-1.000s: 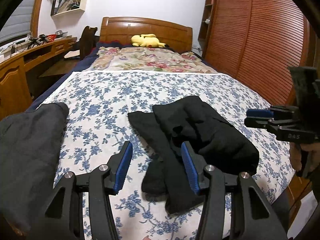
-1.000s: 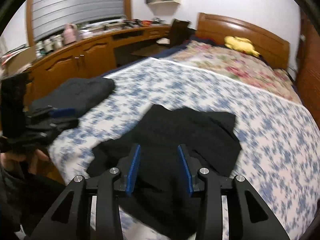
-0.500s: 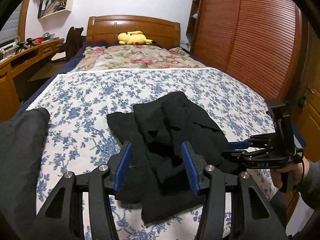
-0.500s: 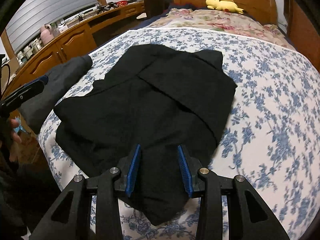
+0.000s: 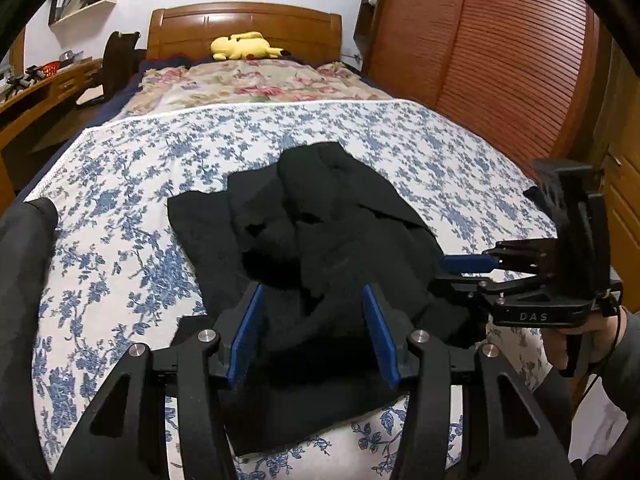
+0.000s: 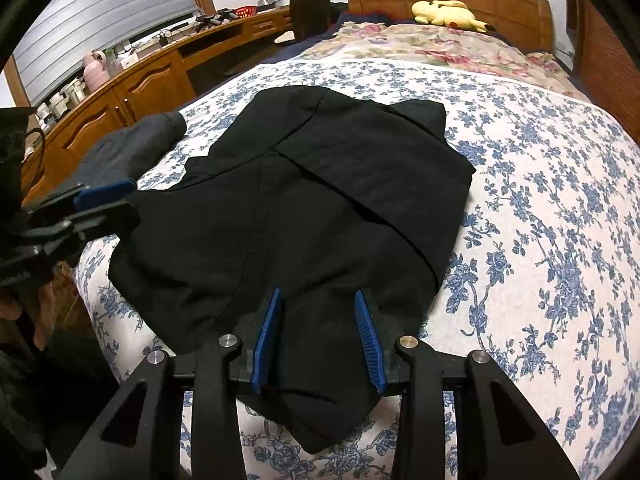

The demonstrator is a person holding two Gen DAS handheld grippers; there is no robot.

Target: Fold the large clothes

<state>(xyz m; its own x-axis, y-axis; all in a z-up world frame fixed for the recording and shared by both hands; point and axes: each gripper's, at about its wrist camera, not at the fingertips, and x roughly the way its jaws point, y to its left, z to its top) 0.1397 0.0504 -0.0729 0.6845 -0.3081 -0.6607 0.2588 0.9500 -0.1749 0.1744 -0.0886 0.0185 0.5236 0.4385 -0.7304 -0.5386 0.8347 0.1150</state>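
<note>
A large black garment lies crumpled and partly folded on the blue-flowered bedspread; it also shows in the right wrist view. My left gripper is open, low over the garment's near edge. My right gripper is open over the garment's near right end, and shows from the side in the left wrist view. The left gripper appears at the left of the right wrist view. Neither holds cloth.
A folded dark grey garment lies at the bed's left edge. A yellow plush toy sits by the wooden headboard. A wooden desk and cabinets run along the left; a slatted wardrobe stands on the right.
Both grippers have moved in and down toward the black garment's near edge. The right gripper has come close beside the left one. Both stay open.
</note>
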